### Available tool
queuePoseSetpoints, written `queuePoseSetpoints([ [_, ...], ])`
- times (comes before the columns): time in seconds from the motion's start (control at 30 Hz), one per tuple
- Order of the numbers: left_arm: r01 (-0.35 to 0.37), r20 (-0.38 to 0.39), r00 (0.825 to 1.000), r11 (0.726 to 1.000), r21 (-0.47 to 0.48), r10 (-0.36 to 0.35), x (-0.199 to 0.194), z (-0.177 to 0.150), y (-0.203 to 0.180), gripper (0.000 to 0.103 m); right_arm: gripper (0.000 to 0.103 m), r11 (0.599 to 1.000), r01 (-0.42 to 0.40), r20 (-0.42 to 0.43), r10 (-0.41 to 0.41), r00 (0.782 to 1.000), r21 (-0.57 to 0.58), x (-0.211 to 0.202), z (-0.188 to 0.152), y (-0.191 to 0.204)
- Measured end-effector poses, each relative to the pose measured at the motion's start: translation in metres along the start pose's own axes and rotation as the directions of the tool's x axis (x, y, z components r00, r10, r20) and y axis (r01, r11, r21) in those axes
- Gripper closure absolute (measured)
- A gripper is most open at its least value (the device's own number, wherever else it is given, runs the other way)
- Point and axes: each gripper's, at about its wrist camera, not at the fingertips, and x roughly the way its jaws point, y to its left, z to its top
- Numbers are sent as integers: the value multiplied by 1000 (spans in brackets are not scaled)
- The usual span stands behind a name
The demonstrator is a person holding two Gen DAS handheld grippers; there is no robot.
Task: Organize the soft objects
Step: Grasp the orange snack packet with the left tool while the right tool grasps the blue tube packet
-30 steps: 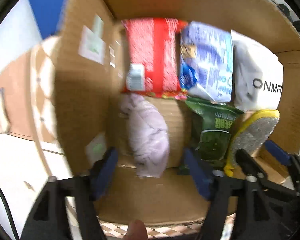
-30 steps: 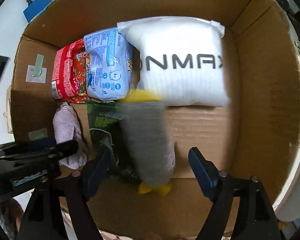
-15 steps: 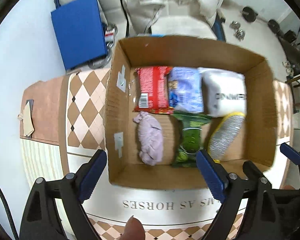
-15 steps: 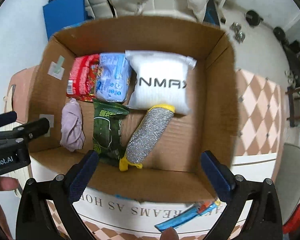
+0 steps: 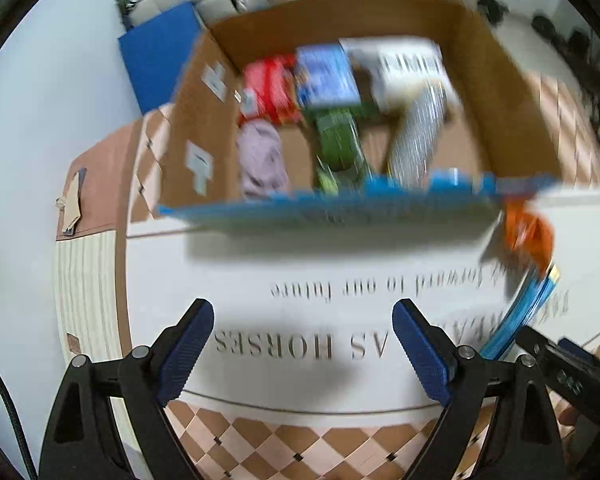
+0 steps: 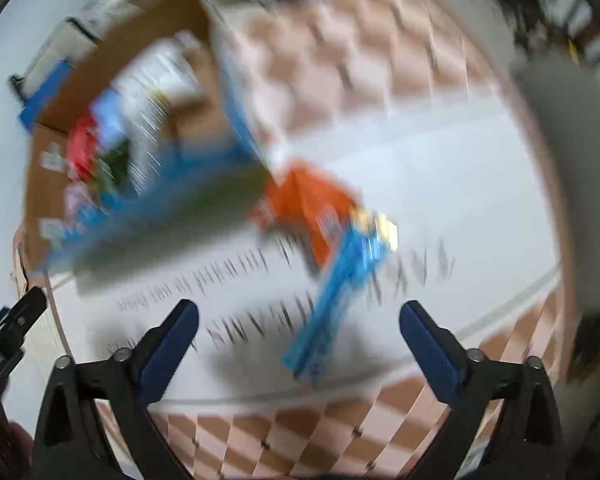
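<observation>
A cardboard box (image 5: 500, 92) stands at the far side of the table. It holds a red pack (image 5: 270, 88), a blue pack (image 5: 328, 76), a white pack (image 5: 408, 62), a lilac cloth (image 5: 260, 160), a green pack (image 5: 338, 144) and a silver-and-yellow scrubber (image 5: 418, 132). An orange soft item (image 5: 528, 230) and a blue flat pack (image 5: 520, 316) lie on the white mat in front of the box; both also show, blurred, in the right wrist view (image 6: 308, 204) (image 6: 336, 300). My left gripper (image 5: 304, 344) is open and empty above the mat. My right gripper (image 6: 300, 340) is open and empty, near the blue pack.
The white mat (image 5: 260, 280) with printed lettering covers a checkered tablecloth (image 5: 300, 448). The box's near edge has a blue printed flap (image 5: 340, 204). A blue panel (image 5: 156, 56) stands behind the table at the left. The right wrist view is heavily motion-blurred.
Both grippers have pulled back out of the box and away from it, over the mat. The scrubber stays in the box. The right view has swung right toward the orange and blue items.
</observation>
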Motion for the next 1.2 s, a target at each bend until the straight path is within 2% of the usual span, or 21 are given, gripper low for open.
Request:
queuePoseSetpoints([
  [0.03,-3,-20,1000,1000,24,3,8,-4,-7,11,20,1000,5,-18,-5,1000,8,11,-3,-3],
  [0.13,-22,-33,999,998,56,24,17,-9,-19,11,23,999,13,-44,-10,999,50,41,-9,-15],
  [0.2,-15,-43,999,998,66,17,19,-10,-24,11,31,997,21,-55,-17,998,68,56,-10,-19],
  [0.27,18,-60,998,998,65,-14,19,-9,-31,12,46,998,20,-73,-15,997,67,66,-9,-19],
  [0.33,63,-82,995,996,61,-58,17,-8,-39,12,56,998,36,-73,-32,997,56,71,-10,-18],
  [0.37,90,-95,992,994,54,-85,16,-7,-43,12,74,999,38,-64,-35,997,38,69,-11,-16],
  [0.4,121,-110,987,992,46,-115,15,-5,-49,12,74,999,47,-58,-45,997,27,66,-12,-15],
  [0.47,203,-159,967,979,22,-197,15,0,-67,12,84,997,70,-35,-69,997,26,58,-13,-21],
  [0.57,315,-221,924,949,-28,-313,16,12,-101,12,86,995,93,-15,-92,996,37,44,-14,-46],
  [0.67,378,-252,889,923,-68,-382,19,27,-139,12,86,990,118,1,-118,993,80,32,-17,-81],
  [0.73,396,-268,874,914,-91,-405,22,38,-162,12,86,984,122,-2,-122,992,131,27,-18,-109],
  [0.83,392,-291,866,913,-112,-407,32,52,-186,12,86,970,123,-12,-123,992,208,22,-19,-149],
  [0.93,361,-319,868,925,-119,-380,46,61,-202,12,86,961,126,-10,-128,992,245,16,-20,-176],
  [1.03,319,-338,877,940,-123,-342,60,66,-209,12,86,957,119,-10,-121,993,264,15,-24,-190],
  [1.2,280,-365,877,949,-142,-313,79,70,-213,12,86,958,106,-15,-106,994,266,17,-22,-198],
])
